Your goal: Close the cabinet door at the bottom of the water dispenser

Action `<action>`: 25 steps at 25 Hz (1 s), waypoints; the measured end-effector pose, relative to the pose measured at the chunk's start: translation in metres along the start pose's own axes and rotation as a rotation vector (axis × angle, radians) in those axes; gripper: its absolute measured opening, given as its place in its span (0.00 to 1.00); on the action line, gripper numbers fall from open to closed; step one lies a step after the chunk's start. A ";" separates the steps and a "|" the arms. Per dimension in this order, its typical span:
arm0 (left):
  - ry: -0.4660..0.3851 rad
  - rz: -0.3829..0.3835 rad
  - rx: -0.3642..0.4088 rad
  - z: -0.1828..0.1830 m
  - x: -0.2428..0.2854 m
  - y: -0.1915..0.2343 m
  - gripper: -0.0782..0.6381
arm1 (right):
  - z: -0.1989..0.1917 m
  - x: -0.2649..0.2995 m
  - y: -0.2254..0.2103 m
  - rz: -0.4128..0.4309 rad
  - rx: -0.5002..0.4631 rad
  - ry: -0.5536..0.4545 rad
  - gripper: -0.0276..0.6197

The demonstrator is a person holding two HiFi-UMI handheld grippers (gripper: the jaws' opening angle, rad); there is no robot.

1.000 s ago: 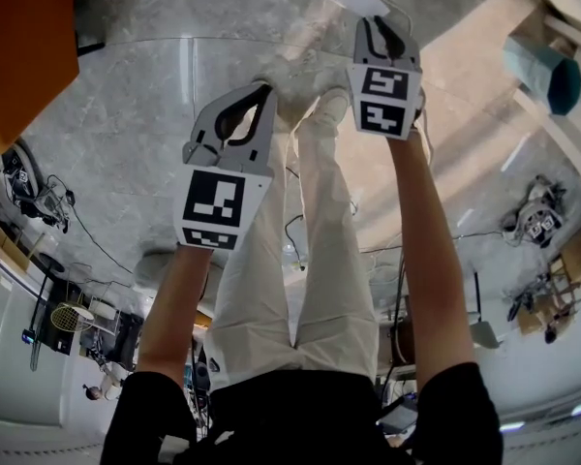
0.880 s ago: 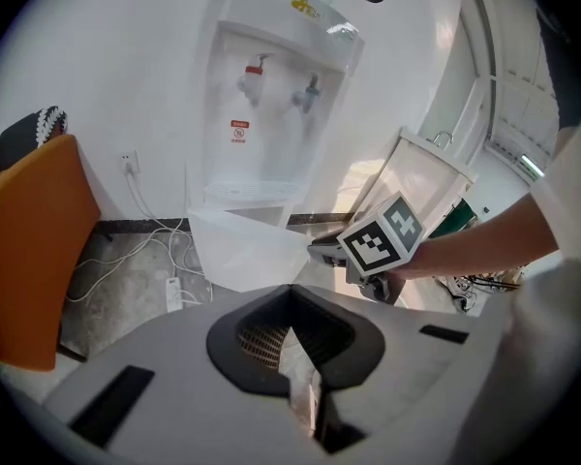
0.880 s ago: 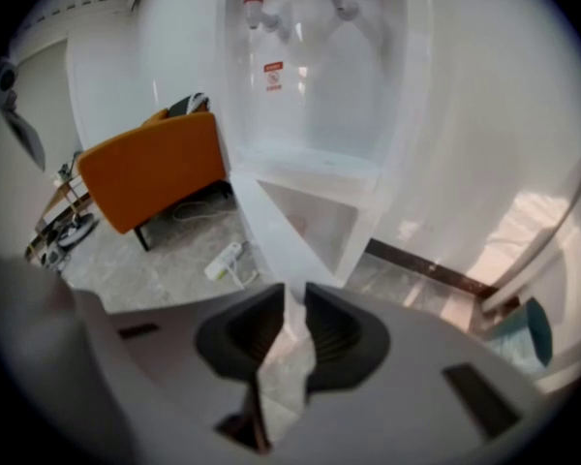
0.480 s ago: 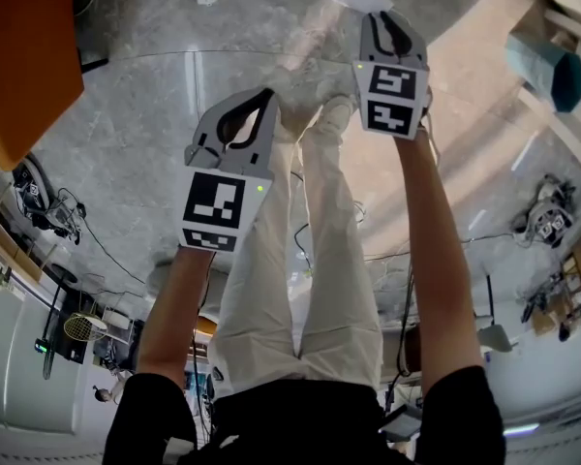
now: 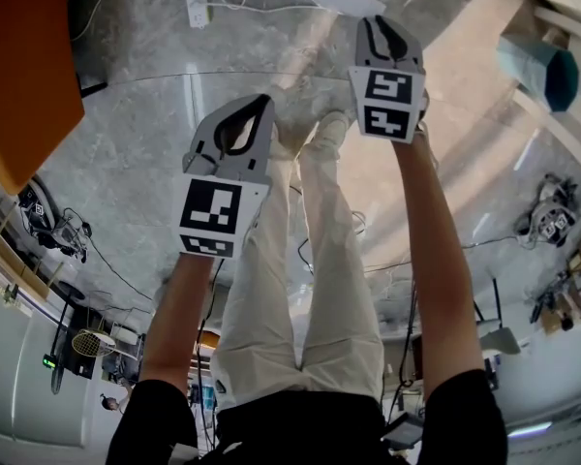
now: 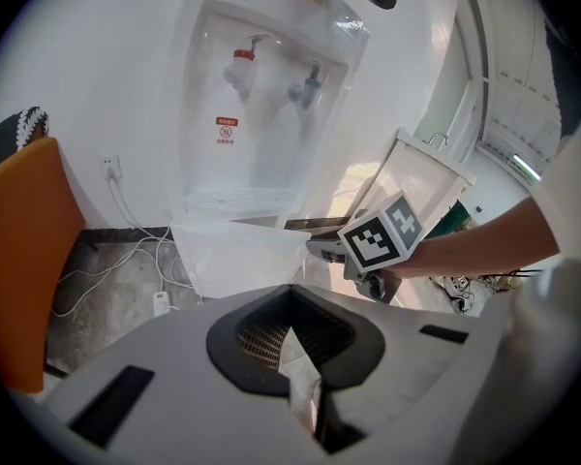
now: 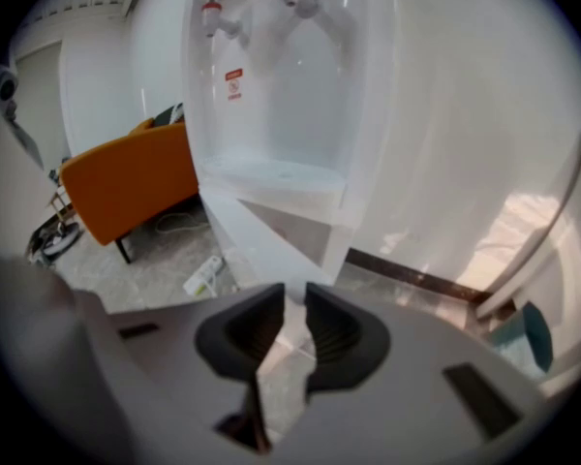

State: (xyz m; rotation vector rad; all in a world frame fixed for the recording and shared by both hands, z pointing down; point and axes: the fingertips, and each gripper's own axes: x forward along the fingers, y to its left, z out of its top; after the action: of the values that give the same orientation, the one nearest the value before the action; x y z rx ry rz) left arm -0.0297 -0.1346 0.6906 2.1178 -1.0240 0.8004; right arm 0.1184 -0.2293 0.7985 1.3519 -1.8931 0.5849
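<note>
In front of me, low on water dispenser [image 6: 271, 114]: cabinet door [image 6: 234, 258] swung open. Left gripper [image 6: 290, 294] pinched together, empty. Right gripper [image 7: 292, 294] cracked slightly apart, empty too. Imo: go lower, press door's outer face near free edge, push steady till flush.

Water dispenser [image 6: 271, 163] top cut off (label [image 6: 227, 132] illegible).
</note>
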 end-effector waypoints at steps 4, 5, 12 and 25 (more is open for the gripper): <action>-0.001 0.000 0.013 0.002 0.005 0.002 0.12 | 0.009 0.008 -0.011 -0.016 -0.016 -0.023 0.18; 0.001 0.000 0.016 0.003 0.006 0.003 0.13 | 0.011 0.010 -0.013 -0.017 -0.019 -0.027 0.18; -0.002 0.015 0.050 0.008 0.009 0.013 0.12 | 0.025 0.021 -0.029 -0.020 -0.002 -0.044 0.18; -0.027 0.019 0.079 0.026 0.018 0.010 0.12 | 0.045 0.038 -0.047 -0.041 -0.008 -0.044 0.18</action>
State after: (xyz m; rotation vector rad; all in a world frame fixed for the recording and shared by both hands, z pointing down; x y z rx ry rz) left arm -0.0224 -0.1672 0.6913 2.1935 -1.0443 0.8361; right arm 0.1420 -0.3008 0.7972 1.4057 -1.8967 0.5311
